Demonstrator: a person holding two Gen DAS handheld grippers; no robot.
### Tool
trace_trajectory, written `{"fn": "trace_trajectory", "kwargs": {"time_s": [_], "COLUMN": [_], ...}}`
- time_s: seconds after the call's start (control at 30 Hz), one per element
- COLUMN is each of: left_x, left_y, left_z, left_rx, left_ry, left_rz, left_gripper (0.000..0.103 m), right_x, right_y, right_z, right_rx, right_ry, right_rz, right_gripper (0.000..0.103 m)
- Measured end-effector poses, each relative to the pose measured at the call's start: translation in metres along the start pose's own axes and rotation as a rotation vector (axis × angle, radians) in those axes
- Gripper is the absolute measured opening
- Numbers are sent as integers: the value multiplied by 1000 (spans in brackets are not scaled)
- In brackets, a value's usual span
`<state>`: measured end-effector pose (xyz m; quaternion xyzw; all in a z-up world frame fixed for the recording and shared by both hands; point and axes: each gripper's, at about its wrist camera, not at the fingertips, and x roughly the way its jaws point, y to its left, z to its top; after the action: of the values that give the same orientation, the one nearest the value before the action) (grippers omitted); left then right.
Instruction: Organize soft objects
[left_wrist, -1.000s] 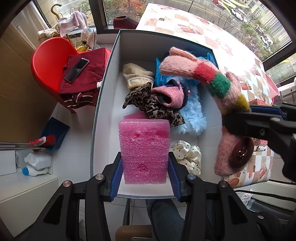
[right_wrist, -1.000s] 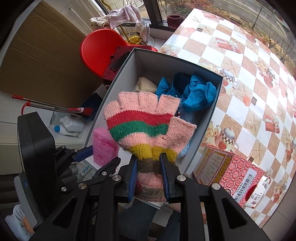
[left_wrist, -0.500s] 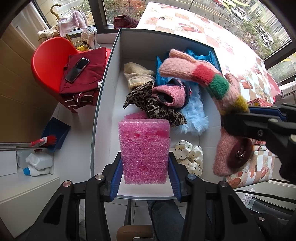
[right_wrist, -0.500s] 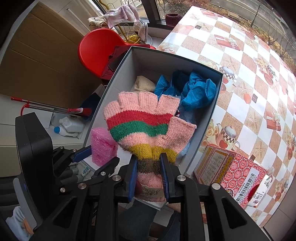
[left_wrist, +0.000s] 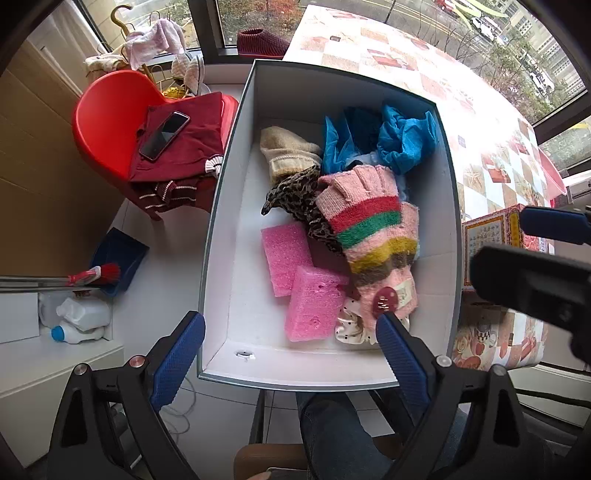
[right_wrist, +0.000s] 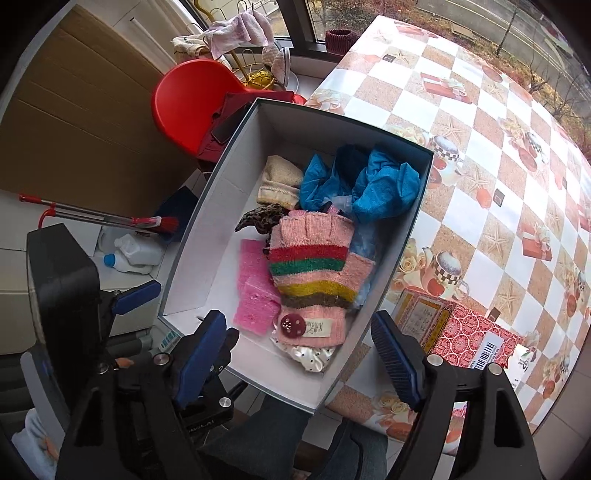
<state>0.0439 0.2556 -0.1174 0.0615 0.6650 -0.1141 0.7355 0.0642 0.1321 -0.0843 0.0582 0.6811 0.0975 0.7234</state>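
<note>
A grey box with white inside (left_wrist: 221, 192) (right_wrist: 207, 218) holds soft things. A pink striped knit glove (left_wrist: 369, 229) (right_wrist: 314, 273) lies on top of the pile. Two pink foam sponges (left_wrist: 314, 306) (right_wrist: 255, 295) lie beside it on the box floor. Blue cloth (left_wrist: 402, 140) (right_wrist: 384, 188), a beige knit piece (left_wrist: 284, 151) (right_wrist: 277, 177), a leopard-print scrunchie (left_wrist: 295, 192) and a white dotted scrunchie (left_wrist: 351, 328) (right_wrist: 310, 354) are in the box too. My left gripper (left_wrist: 291, 354) is open and empty above the box's near edge. My right gripper (right_wrist: 299, 354) is open and empty there too.
A red chair (left_wrist: 107, 122) with a maroon garment and a phone (left_wrist: 164, 134) stands left of the box. A checkered tablecloth (right_wrist: 498, 166) covers the table on the right. A red printed carton (right_wrist: 461, 332) lies near the box. A broom, dustpan and bottles (left_wrist: 77, 317) are on the floor.
The left gripper opened and dropped the pink sponge into the box. The right gripper opened and let the striped glove fall onto the pile. Both grippers pulled back.
</note>
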Motion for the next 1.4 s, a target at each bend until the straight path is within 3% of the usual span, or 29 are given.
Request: {"fn": "trace_trajectory", "kwargs": {"time_s": [0.03,0.1,0.17,0.2,0.3,0.53,0.7,1.4], "left_x": [-6,-21,-30,-32,-34,-42,-43,-41], "left_y": [1,2,2,2,7,13,11,8], "left_z": [-1,-2,1,3,8,2,0,1], "left_rx": [-5,-14,-8,-1,9,-58,-54,-40], "left_ry": [-30,-82,-73,-56,10,46,37,49], "left_rz": [14,58,114,113,15,-15,19,16], "left_gripper": [95,95,95,95,95,95,95,95], "right_x": [-4,-16,-28,-34,-46,-53,-48,-35], "right_y": [-1,-2,-2,-2,-1,-1,-2,-4], "right_z": [0,-2,-2,-3,-4,-8,-9,-8], "right_rx": [4,6,4,4,1,25,35,46], "right_ry": [-3,-19,-30,-34,-26,-1,16,49], "right_rz": [2,-6,-7,-7,-9,-1,-10,-27], "right_gripper": [102,102,102,102,102,102,102,102]}}
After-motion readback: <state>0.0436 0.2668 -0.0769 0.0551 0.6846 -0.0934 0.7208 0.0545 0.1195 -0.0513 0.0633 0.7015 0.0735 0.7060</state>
